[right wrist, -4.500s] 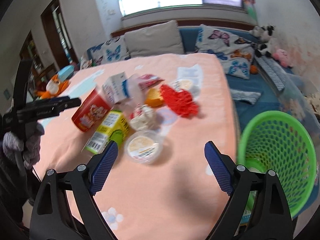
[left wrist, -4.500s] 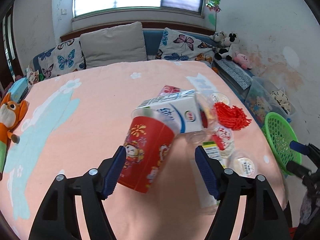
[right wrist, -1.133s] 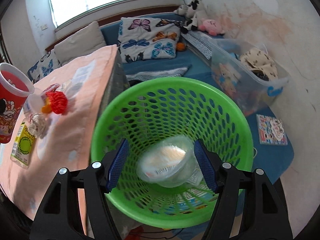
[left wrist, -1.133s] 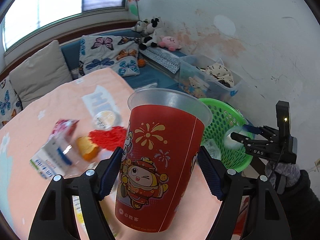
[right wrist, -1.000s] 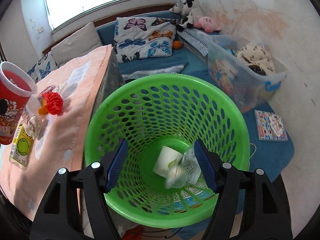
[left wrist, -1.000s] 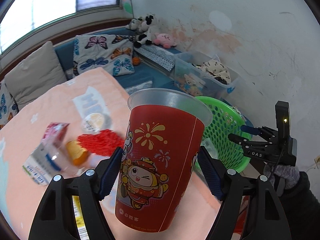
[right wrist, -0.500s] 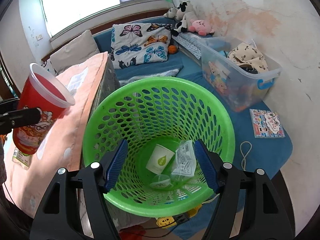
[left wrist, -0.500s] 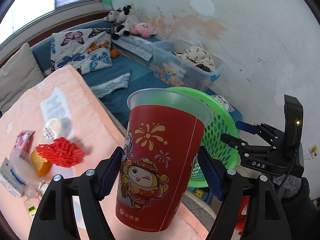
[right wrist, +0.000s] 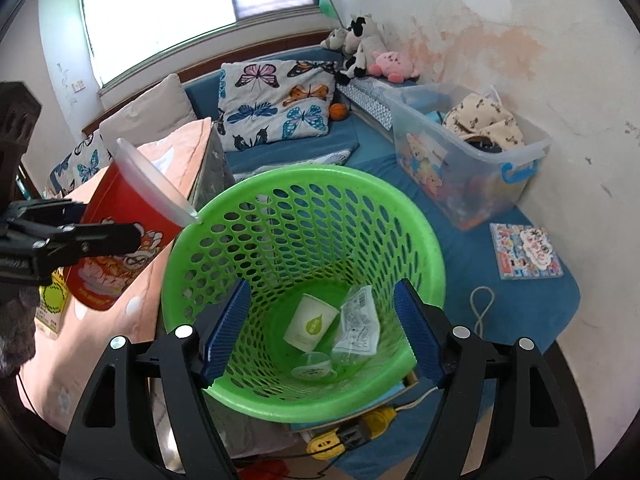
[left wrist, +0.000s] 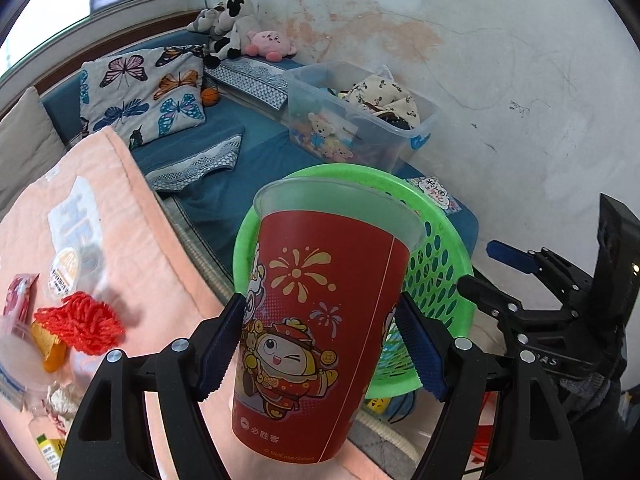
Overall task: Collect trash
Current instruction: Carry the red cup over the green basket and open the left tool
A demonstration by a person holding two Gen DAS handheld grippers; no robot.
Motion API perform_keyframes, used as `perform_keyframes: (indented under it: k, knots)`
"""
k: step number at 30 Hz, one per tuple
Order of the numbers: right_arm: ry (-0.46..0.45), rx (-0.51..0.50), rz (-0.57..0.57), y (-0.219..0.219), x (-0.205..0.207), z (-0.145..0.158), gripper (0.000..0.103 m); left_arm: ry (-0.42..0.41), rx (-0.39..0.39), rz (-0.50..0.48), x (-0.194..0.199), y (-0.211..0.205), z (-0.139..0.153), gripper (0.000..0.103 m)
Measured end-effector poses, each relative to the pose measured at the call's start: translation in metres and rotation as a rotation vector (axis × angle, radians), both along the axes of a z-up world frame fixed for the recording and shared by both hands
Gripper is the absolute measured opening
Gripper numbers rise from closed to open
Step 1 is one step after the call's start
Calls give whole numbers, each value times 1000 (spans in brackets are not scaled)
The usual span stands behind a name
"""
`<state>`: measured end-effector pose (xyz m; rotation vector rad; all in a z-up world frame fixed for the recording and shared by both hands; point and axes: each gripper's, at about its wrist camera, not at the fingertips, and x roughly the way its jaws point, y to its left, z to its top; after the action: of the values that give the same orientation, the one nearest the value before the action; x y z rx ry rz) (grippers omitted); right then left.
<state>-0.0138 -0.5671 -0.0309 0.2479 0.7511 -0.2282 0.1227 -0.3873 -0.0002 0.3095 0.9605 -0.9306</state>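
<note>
Red cup at the basket's rim, trash half collected.

The left gripper (left wrist: 320, 348), jaws clamped on the red cup (left wrist: 320, 320), holds it at lower centre of the left view, at the edge of the green basket (right wrist: 436, 264); the right gripper (right wrist: 322, 330), jaws apart and empty, hangs over the basket mouth. In the basket, at lower centre of the right view, lie a white cup (right wrist: 310, 322), a clear wrapper (right wrist: 358, 326) and a small lid (right wrist: 314, 372). A red pom-pom (left wrist: 78, 322), cartons and tubs wait at lower left on the peach blanket (left wrist: 132, 240), so more trips look likely. Butterfly cushions (right wrist: 276, 100), plush toys (right wrist: 366, 54), a clear storage bin (right wrist: 472, 156) and a stained white wall (left wrist: 500, 60) fill the upper frame.
</note>
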Motion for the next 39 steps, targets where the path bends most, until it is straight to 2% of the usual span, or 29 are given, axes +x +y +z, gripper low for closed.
perform_keyframes:
  k: [6,15,22,29,39]
  knots:
    - [-18,-22,-29,-7,-9,-2,75,42,-32,-6,12,-6,-8,73]
    - [-33,7,-111,-24,-20,-15,75,71,-65,-37,23,-16,-14,73]
    - [-45,11,-121,-26,-16,-16,75,96,-81,-33,32,-19,-19,73]
    - [-34,13,-117,-27,-10,-26,75,118,-70,-37,35,-22,-28,73]
    - [-52,16,-140,-28,-18,-22,75,143,-32,-48,34,-38,-38,73]
